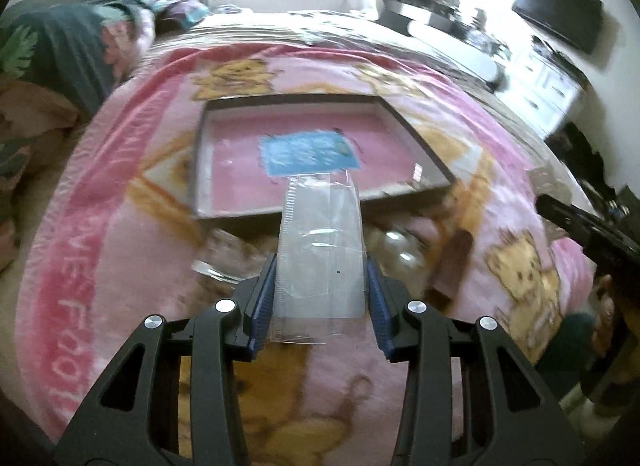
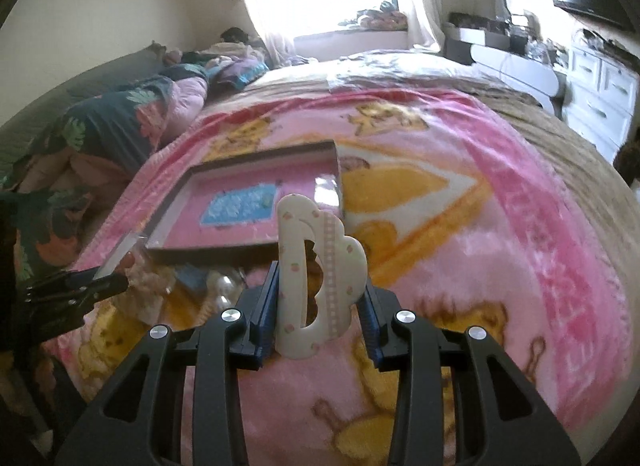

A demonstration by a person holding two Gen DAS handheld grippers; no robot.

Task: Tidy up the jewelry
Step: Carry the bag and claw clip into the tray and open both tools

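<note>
- While both grippers are loaded, the step in hand looks like carrying each piece to the tray [image 1: 202, 137], which lies on the pink blanket [image 1: 120, 258] ahead of both.
- Left gripper [image 1: 322, 282]: jaws partly closed on a clear bag [image 1: 322, 250]; its far end reaches over the tray's near wall. What is inside the bag cannot be told.
- Right gripper [image 2: 318, 298]: jaws partly closed on a cream hair clip [image 2: 316, 274], held upright, just short of the tray's near right corner.
- To do it well, I judge: lift each piece clear of the near wall, then release low over the floor; the bag is limp, so set it flat. Move one gripper at a time to avoid crowding.
- Count: one tray, one blue card [image 1: 308, 153] in it, one bag held, one clip held.
- More clear items lie on the blanket before the tray, too blurred to count.
</note>
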